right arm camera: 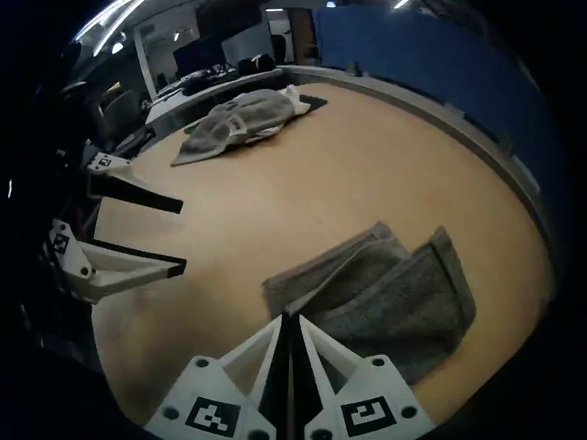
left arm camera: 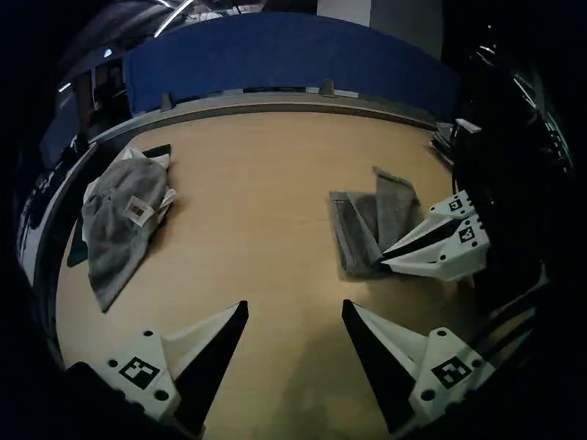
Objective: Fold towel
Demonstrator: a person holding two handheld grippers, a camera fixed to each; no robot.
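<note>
While the right gripper has both fingers pressed together at the near edge of the towel, the left gripper hangs over bare table with its fingers spread wide, holding nothing. The right one seems to have a layer of cloth pinched, but its tips hide the contact, so that is a likely read, not a sure one.

Towel: grey, already doubled into overlapping layers, lying flat on the wooden table toward its right side. It is just in front of the right gripper and well apart from the left one.

Step, as I judge it: mid-fold, with one edge gripped for another fold-over. The next move probably calls for lifting that edge and carrying it across to the far edge, keeping the layers lined up. The left gripper would need to come over to pin or take the other corner, else the stack may drag.

Farther out: a loose heap of grey cloth with a pale tag lies at the left of the table, untouched.

View differences: the right gripper view shows the towel's layering close up, plus the left gripper off to its left, fingers apart. The left gripper view shows the right gripper side-on, low at the towel's edge, and a blue partition along the far edge of the table.
</note>
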